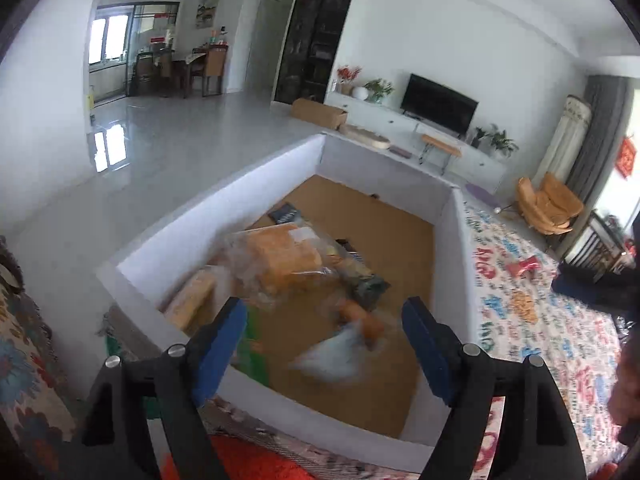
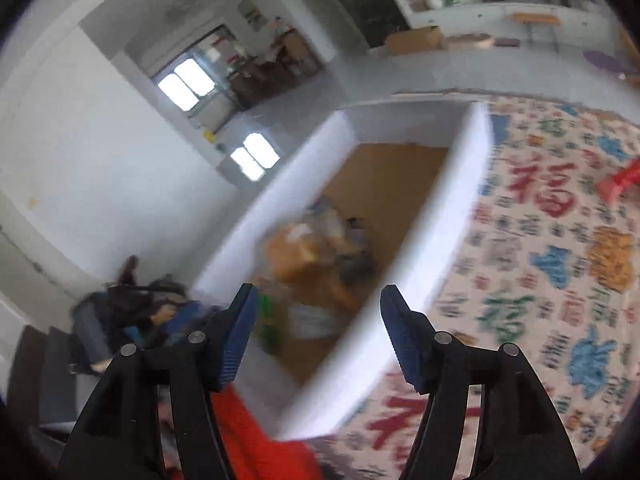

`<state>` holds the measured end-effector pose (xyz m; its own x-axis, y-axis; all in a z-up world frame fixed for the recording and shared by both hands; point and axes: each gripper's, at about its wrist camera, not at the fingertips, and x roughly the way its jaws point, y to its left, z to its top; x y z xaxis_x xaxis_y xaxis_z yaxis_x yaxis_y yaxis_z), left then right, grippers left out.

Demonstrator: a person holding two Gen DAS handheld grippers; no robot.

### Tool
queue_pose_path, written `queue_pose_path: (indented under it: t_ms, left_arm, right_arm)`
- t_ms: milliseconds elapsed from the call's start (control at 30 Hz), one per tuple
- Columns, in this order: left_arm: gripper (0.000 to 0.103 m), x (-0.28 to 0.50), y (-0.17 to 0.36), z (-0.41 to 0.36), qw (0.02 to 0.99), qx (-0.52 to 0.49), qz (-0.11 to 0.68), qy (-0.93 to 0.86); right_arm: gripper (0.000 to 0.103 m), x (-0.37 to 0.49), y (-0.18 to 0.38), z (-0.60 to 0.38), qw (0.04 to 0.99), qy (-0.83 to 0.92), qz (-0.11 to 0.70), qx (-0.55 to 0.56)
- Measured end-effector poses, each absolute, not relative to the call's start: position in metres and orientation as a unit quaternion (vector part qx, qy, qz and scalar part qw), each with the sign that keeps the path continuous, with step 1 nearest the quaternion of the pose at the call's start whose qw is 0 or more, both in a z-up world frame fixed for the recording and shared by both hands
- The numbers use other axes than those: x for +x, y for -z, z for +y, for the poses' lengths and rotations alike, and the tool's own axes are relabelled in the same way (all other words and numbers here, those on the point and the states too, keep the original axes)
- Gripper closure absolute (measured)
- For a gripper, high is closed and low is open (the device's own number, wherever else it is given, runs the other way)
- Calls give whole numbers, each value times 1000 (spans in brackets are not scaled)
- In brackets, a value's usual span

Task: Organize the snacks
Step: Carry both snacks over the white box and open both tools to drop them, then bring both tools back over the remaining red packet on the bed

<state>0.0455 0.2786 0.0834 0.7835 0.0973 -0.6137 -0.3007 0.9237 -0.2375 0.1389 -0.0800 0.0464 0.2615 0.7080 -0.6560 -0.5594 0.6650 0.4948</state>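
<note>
Snacks (image 1: pixel 280 256) already sit in the white box (image 1: pixel 168 236) in front of you: a clear bag of orange-yellow pieces lies on top of the pile toward the box's left side, a tan packet (image 1: pixel 192 300) leans on the left wall below it, a dark packet (image 1: pixel 285 213) lies farther back, and a green-edged packet (image 1: pixel 252 344) stands at the near corner. A blurred white-and-orange packet (image 1: pixel 344 344) shows low in the middle of the box; whether it is falling or lying on the brown floor cannot be told.

Your left gripper (image 1: pixel 324 344) hangs above the near part of the box with its jaws spread wide and nothing between them. Your right gripper (image 2: pixel 316 332) is likewise wide apart and empty, over the box's near right wall.

Judging by this, most of the sorting looks done. One red item (image 1: pixel 524 266) lies out on the patterned cloth (image 1: pixel 540 320) to the right of the box, apart from it; it may be a snack left to collect, but it is too small to say.

Hard to read: the right wrist view is smeared by motion, so the box contents there are only colour patches. No labels can be read. The box's near left corner is hidden behind your left gripper's finger, and the cloth is cut off at the right edge.
</note>
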Motion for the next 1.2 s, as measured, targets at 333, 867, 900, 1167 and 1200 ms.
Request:
queue_pose_path:
  t_ms: [333, 867, 900, 1167, 1200]
  left_arm:
    - [7, 68, -98, 123, 939, -96, 313, 108]
    - [3, 197, 27, -27, 899, 5, 422, 117]
    - [3, 202, 28, -24, 899, 4, 423, 110]
    - [3, 248, 57, -6, 892, 11, 447, 67]
    - [2, 249, 59, -7, 890, 17, 451, 65]
  right_arm:
    - [36, 164, 73, -327, 869, -86, 484, -52]
    - [26, 161, 105, -449, 899, 23, 438, -7]
    - [26, 162, 106, -450, 898, 24, 439, -7]
    - [25, 152, 103, -434, 898, 23, 439, -4]
    - [25, 151, 103, -433, 898, 24, 439, -5]
